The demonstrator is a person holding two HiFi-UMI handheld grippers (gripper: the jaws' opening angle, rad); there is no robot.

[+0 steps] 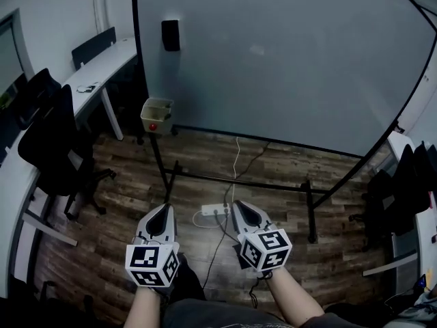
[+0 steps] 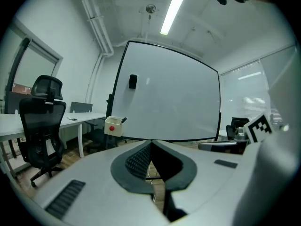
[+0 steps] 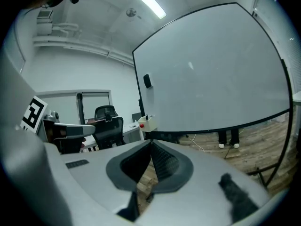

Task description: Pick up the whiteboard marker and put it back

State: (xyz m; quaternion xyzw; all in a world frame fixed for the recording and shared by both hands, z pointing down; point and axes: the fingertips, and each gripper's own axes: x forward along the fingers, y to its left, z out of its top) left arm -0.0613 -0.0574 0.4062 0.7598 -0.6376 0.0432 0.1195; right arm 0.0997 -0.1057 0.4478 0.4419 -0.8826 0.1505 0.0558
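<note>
1. We are in an office with a wood-plank floor. In the head view a large whiteboard on a black wheeled stand fills the upper part, with a black eraser stuck near its left edge.
2. In the same view a small beige box with a red dot hangs at the board's lower left corner. A white power strip lies on the floor under the stand. A black office chair and a white desk stand at the left.
3. Low in that view we hold the left gripper and the right gripper side by side. Both point toward the board and are well apart from the box.
4. In the left gripper view the jaws meet at their tips with nothing between them. Beyond them the whiteboard marker leans in the box, its dark end over the rim.
5. In the right gripper view the jaws are likewise pressed together and empty. The box and marker sit past them at the board's lower left. A person's legs in dark trousers and white shoes show below the board's edge.
</note>
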